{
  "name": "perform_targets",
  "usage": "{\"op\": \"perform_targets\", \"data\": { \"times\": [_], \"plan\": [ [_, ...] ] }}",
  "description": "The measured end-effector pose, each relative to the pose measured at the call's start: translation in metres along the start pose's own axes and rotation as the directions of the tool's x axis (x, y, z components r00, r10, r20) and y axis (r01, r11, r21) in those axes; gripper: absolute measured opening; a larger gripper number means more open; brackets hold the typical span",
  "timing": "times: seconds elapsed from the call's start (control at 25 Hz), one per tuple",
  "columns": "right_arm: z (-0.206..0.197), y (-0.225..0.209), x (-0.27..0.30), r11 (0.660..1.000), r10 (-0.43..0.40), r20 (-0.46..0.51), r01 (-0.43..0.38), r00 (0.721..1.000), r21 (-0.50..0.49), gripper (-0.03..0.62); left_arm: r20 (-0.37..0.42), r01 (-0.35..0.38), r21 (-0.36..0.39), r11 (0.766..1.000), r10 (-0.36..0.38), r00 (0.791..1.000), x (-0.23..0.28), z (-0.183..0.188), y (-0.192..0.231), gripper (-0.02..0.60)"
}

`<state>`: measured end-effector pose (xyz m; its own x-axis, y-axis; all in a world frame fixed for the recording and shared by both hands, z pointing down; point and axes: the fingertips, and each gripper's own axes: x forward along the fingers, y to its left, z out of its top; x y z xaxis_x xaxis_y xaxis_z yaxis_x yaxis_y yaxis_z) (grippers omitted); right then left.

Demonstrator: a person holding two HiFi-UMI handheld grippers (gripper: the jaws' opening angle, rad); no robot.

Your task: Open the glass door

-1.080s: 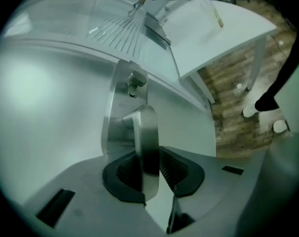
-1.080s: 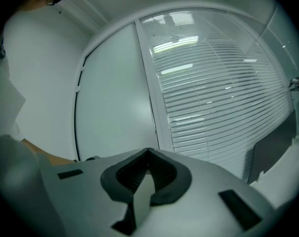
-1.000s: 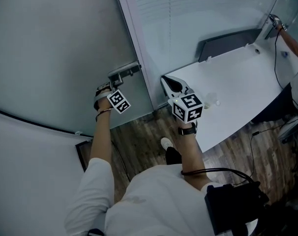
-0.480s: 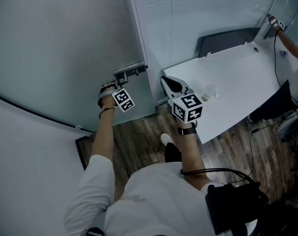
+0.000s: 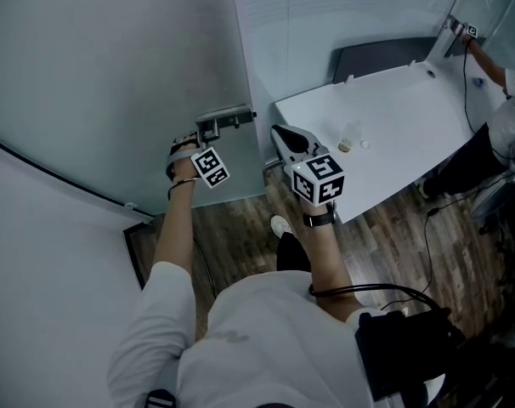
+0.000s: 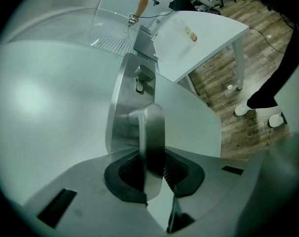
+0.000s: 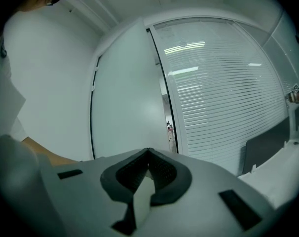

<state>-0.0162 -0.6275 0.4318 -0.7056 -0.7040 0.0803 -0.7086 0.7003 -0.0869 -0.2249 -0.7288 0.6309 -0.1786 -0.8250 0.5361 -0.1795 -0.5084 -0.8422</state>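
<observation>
The frosted glass door [image 5: 113, 75] carries a steel lever handle [image 5: 226, 120] on a steel lock plate [image 6: 121, 102]. My left gripper [image 5: 208, 136] is shut on that handle [image 6: 150, 127], whose bar runs between the dark pads [image 6: 130, 171]. In the right gripper view the door [image 7: 125, 107] stands ajar, with a narrow gap at its edge [image 7: 169, 127]. My right gripper [image 5: 277, 134] is shut on nothing and hangs level beside the door edge, its jaws [image 7: 148, 154] pointing at the gap.
A white table [image 5: 385, 117] stands to the right, with a dark chair back [image 5: 368, 58] behind it. Glass with slatted blinds [image 7: 223, 98] adjoins the door. Another person [image 5: 504, 100] stands at the far right. Cables cross the wood floor [image 5: 393, 236].
The door edge and handle have shifted rightward in the head view, with my left gripper still on the handle. My right gripper has moved along with it. The table now lies closer.
</observation>
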Motion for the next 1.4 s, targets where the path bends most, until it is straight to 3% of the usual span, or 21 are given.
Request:
{"op": "perform_targets", "data": {
  "times": [0.28, 0.68, 0.88, 1.16, 1.4],
  "plan": [
    [-0.022, 0.047, -0.051, 1.0, -0.009, -0.013, 0.009, 1.0, 0.011, 0.002, 0.024, 0.032, -0.079, 0.996, -0.03, 0.999, -0.047, -0.008, -0.031, 0.066],
    [-0.049, 0.101, -0.123, 0.999, -0.031, -0.081, 0.032, 0.996, 0.007, 0.002, 0.038, 0.03, -0.027, 0.999, -0.029, 0.999, -0.119, -0.025, -0.077, 0.066],
    [-0.029, 0.128, -0.14, 0.999, 0.008, -0.064, -0.011, 0.998, -0.048, 0.002, 0.055, 0.093, -0.013, 0.996, -0.092, 0.994, -0.16, -0.036, -0.106, 0.067],
    [-0.028, 0.198, -0.199, 0.992, 0.091, -0.038, -0.094, 0.995, -0.081, 0.002, -0.025, 0.09, 0.002, 0.996, -0.09, 0.996, -0.208, -0.076, -0.142, 0.074],
    [-0.064, 0.229, -0.27, 0.988, 0.143, -0.082, -0.147, 0.986, -0.043, 0.002, -0.143, 0.073, -0.072, 0.995, -0.083, 0.986, -0.252, -0.114, -0.175, 0.106]
  ]
}}
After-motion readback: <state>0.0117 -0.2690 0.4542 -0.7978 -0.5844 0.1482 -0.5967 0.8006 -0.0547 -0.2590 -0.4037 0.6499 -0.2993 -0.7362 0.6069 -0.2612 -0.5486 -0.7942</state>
